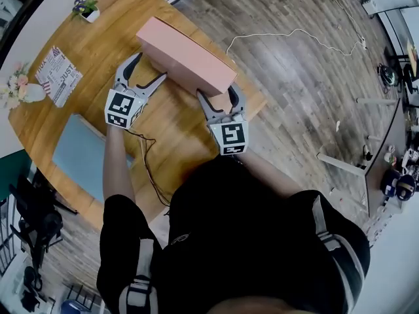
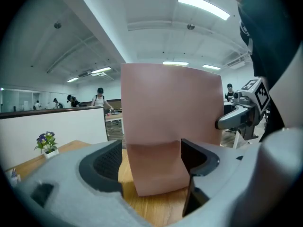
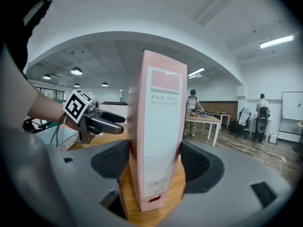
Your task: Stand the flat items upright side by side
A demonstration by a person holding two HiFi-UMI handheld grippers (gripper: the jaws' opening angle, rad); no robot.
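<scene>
The box [image 1: 186,61] stands on edge, long axis running away from my right tongs [image 1: 219,97].
My right tongs clamp its near end by the surface's [image 1: 98,51] right edge; my left tongs [image 1: 149,67] gape empty beside its broad side.

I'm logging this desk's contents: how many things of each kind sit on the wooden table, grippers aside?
Pink cardboard file box, upright: 1
Light blue flat folder, lying flat: 1
Printed paper booklet: 1
Small flower pots, purple-flowered and pink-flowered: 2
Total: 5
</scene>
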